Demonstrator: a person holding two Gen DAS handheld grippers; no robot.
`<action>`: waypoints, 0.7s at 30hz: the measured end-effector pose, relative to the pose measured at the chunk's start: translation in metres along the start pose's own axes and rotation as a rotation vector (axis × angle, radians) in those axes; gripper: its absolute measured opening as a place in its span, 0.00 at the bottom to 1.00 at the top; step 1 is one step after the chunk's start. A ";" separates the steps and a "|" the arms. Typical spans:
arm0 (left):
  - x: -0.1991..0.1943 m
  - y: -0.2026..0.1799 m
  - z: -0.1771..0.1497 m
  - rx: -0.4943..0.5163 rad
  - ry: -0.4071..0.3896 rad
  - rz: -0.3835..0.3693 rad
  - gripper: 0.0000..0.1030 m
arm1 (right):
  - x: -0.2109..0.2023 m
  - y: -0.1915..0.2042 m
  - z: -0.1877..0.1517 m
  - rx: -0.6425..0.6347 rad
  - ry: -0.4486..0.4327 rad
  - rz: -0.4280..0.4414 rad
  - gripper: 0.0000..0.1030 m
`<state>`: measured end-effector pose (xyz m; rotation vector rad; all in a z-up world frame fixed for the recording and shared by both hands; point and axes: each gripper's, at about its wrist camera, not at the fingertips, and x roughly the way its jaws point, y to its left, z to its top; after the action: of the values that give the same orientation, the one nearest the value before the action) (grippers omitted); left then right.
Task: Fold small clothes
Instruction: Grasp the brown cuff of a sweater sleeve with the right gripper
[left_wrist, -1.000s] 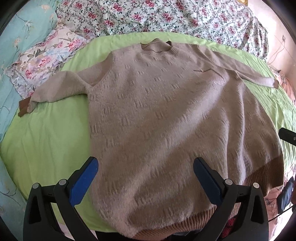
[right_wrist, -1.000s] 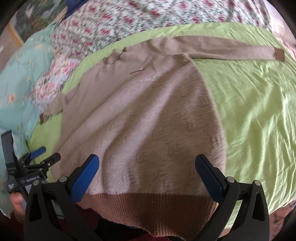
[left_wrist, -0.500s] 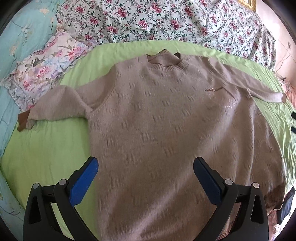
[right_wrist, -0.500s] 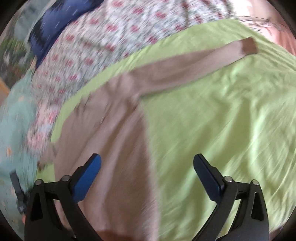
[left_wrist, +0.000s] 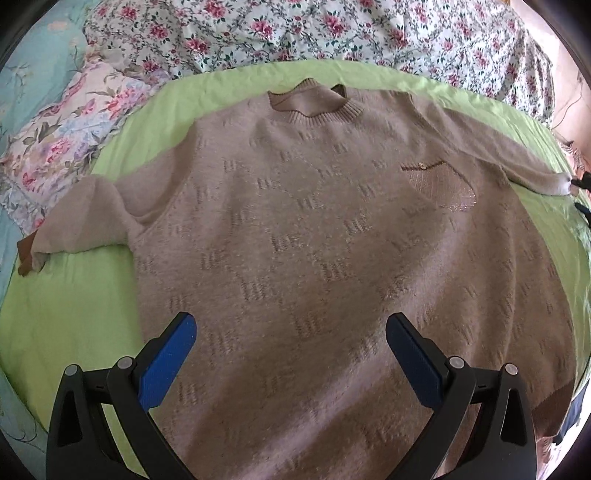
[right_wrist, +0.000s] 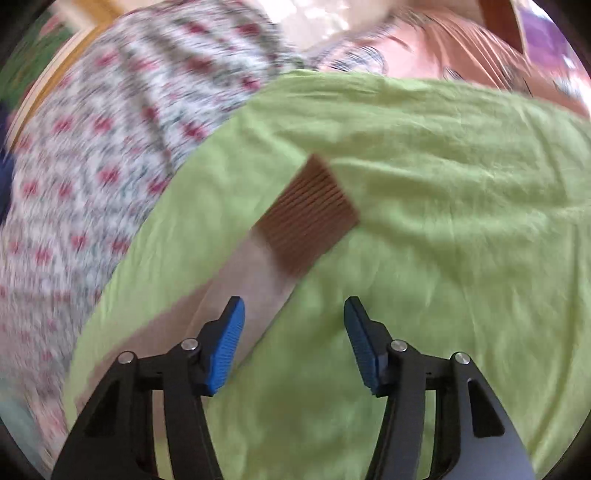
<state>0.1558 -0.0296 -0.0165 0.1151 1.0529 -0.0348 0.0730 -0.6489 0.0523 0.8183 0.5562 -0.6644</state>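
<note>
A beige knit sweater (left_wrist: 317, 236) lies flat, front up, on a green sheet (left_wrist: 74, 317), collar at the far side. My left gripper (left_wrist: 290, 354) is open and empty above the sweater's lower body. Its left sleeve (left_wrist: 85, 221) bends out to the left, ending in a brown cuff. In the right wrist view the right sleeve (right_wrist: 255, 273) ends in a brown ribbed cuff (right_wrist: 310, 216). My right gripper (right_wrist: 293, 343) is open and empty, just short of that cuff, its left finger over the sleeve. The right gripper's tips show at the left view's right edge (left_wrist: 581, 195).
A floral quilt (left_wrist: 332, 33) lies along the far side of the bed. A floral pillow (left_wrist: 62, 140) sits at the left. A pink cloth (right_wrist: 480, 48) lies beyond the green sheet (right_wrist: 461, 221) on the right.
My right gripper has swung right along the sleeve to its cuff and narrowed its opening. My left gripper has moved forward over the sweater's body.
</note>
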 end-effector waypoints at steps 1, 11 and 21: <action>0.002 -0.001 0.000 0.003 0.003 0.005 1.00 | 0.007 -0.002 0.008 0.014 -0.022 0.000 0.55; 0.010 -0.005 0.001 0.003 0.011 -0.024 1.00 | 0.001 0.073 -0.014 -0.229 -0.008 0.112 0.06; -0.003 0.034 -0.008 -0.080 -0.029 -0.060 1.00 | -0.015 0.252 -0.178 -0.490 0.288 0.493 0.05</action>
<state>0.1500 0.0053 -0.0148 0.0105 1.0272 -0.0485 0.2101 -0.3740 0.0812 0.5539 0.7075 0.0520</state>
